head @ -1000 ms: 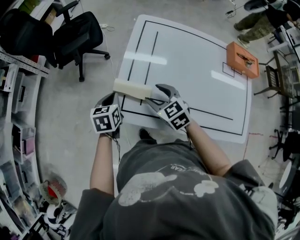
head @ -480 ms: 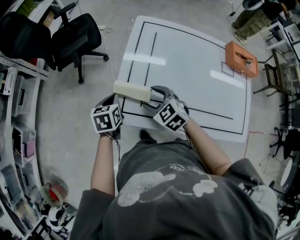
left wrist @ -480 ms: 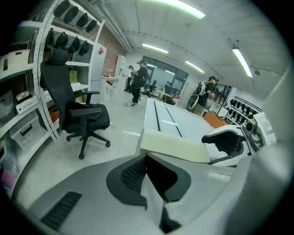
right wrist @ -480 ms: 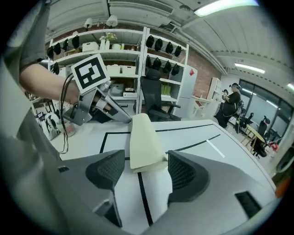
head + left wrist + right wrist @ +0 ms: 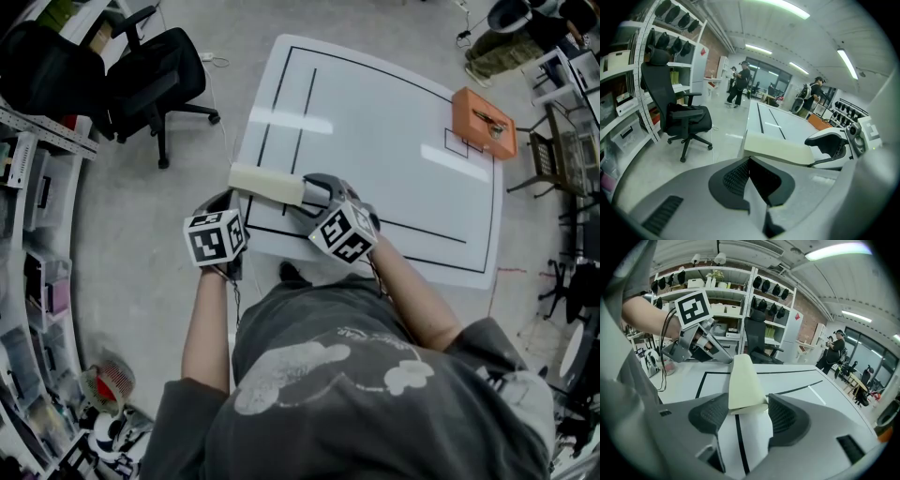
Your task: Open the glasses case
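A long cream glasses case (image 5: 265,184) hangs closed over the near left edge of the white table (image 5: 375,141). My right gripper (image 5: 305,190) has the case's right end between its pads; in the right gripper view both pads (image 5: 787,418) touch the case (image 5: 743,380), and the jaws are closing on it. My left gripper (image 5: 225,201) sits just below the case's left end. In the left gripper view its jaws stand together with nothing between them, the tips of the left gripper (image 5: 750,161) right under the case (image 5: 780,147).
An orange box (image 5: 485,120) sits at the table's far right. A black office chair (image 5: 155,70) stands on the floor to the left, beside shelves (image 5: 37,234). People (image 5: 740,84) stand far off beyond the table.
The right gripper has rolled a little, its marker cube turning, while still on the case's end. The case and the left gripper have stayed nearly in place.
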### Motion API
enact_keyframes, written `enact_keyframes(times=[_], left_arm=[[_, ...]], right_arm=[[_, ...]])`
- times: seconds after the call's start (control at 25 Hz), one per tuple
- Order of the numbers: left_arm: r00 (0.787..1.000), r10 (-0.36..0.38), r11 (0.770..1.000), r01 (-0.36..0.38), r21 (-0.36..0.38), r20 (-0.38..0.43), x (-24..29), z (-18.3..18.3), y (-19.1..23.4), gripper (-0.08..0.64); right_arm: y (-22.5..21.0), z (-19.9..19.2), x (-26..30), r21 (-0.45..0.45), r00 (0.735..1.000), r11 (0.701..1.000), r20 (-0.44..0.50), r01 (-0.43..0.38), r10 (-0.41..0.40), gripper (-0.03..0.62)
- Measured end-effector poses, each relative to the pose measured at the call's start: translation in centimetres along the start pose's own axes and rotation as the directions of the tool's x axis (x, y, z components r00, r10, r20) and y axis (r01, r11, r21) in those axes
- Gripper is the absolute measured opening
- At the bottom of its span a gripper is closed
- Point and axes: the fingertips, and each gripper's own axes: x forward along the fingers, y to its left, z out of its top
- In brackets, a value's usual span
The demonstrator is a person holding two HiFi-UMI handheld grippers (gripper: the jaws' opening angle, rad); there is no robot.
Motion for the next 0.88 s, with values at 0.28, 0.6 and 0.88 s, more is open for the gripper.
enact_keyframes(times=[0.28, 0.6, 0.88], left_arm=[[1.000, -0.005, 1.000, 0.005, -0.004, -0.002, 0.1, -0.1, 0.0, 0.003], [1.000, -0.015, 1.000, 0.014, -0.010, -0.005, 0.1, 0.0, -0.1, 0.003], [1.000, -0.012, 1.000, 0.012, -0.005, -0.006, 0.1, 0.0, 0.0, 0.003]], right_arm=[[-0.8, 1.4, -1.0, 0.058, 0.997, 0.998, 0.071, -0.016, 0.011, 0.218], [-2.2, 2.6, -1.4, 0.108, 0.990, 0.994, 0.138, -0.015, 0.000, 0.130], [-4.5, 2.6, -0.9, 0.112, 0.989, 0.992, 0.125, 0.061, -0.075, 0.074]])
